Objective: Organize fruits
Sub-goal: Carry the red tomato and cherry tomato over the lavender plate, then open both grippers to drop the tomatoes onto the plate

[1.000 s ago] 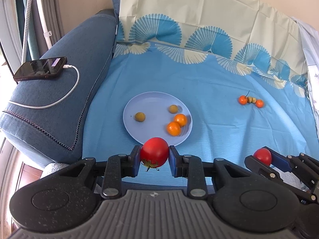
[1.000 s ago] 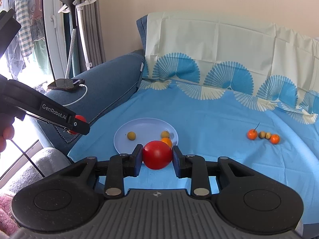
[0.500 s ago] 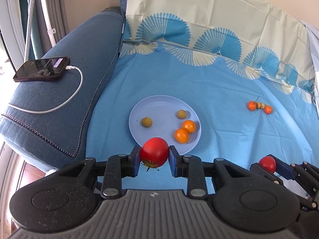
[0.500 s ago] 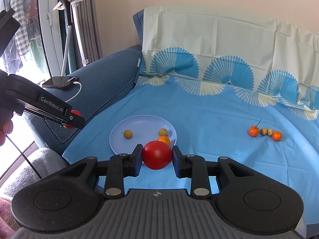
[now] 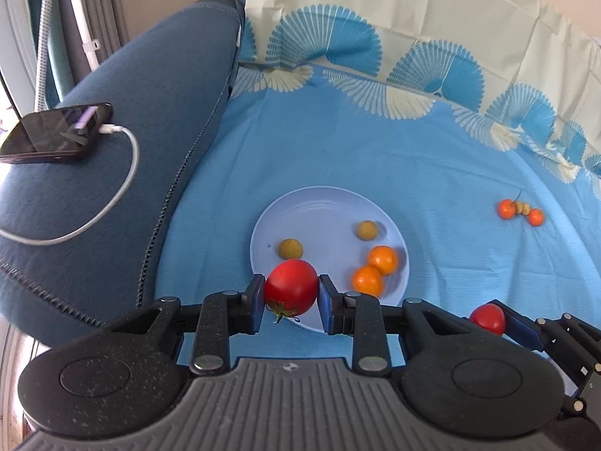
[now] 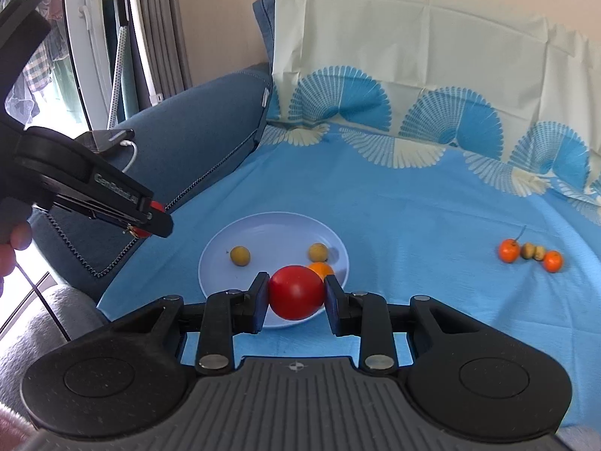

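Note:
My left gripper (image 5: pixel 291 302) is shut on a red tomato (image 5: pixel 291 287) with its green stem end down, held over the near rim of the pale blue plate (image 5: pixel 323 214). My right gripper (image 6: pixel 296 302) is shut on a second red tomato (image 6: pixel 296 292), also over the plate's near edge (image 6: pixel 225 240). On the plate lie two small orange fruits (image 5: pixel 382 260) and two olive-yellow ones (image 5: pixel 290 248). The right gripper with its tomato (image 5: pixel 488 318) shows at the lower right of the left wrist view. The left gripper (image 6: pixel 150 218) shows at the left of the right wrist view.
A short row of two orange and two small brownish fruits (image 5: pixel 520 212) lies on the blue cloth to the right. A dark blue sofa arm (image 5: pixel 131 173) at the left carries a phone (image 5: pixel 52 133) on a white charging cable. A person's hand (image 6: pixel 11 248) is at the left edge.
Both grippers have moved forward and a little down toward the plate, each still holding its tomato. The plate now sits closer under the fingertips.

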Demonstrator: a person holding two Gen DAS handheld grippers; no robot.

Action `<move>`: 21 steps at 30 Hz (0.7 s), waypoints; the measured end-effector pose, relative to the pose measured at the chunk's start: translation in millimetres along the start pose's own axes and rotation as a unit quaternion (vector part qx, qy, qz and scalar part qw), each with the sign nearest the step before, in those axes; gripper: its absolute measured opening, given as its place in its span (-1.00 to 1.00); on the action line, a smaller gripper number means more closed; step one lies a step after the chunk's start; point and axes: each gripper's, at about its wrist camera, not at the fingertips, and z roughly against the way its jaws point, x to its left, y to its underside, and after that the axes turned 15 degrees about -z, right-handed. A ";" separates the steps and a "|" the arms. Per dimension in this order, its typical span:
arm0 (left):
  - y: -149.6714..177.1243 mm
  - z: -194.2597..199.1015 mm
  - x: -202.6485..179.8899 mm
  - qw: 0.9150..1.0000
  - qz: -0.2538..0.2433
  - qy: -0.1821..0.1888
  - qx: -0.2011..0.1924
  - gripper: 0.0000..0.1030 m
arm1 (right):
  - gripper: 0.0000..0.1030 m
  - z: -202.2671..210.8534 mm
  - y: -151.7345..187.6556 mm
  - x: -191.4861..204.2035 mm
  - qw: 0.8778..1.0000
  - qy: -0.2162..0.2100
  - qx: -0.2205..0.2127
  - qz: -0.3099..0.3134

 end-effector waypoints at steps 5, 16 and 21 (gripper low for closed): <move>-13.2 -36.0 3.2 1.000 -0.001 0.001 0.016 -0.37 | -0.37 -37.8 -6.9 5.6 1.000 -0.001 0.024 0.003; -31.6 -104.3 7.6 0.999 -0.009 -0.003 0.049 -0.37 | -0.37 -109.9 -15.5 5.4 0.998 -0.001 0.065 0.014; -37.3 -128.9 7.9 0.998 -0.015 -0.008 0.058 -0.37 | -0.37 -135.4 -14.6 5.9 0.997 -0.001 0.079 0.025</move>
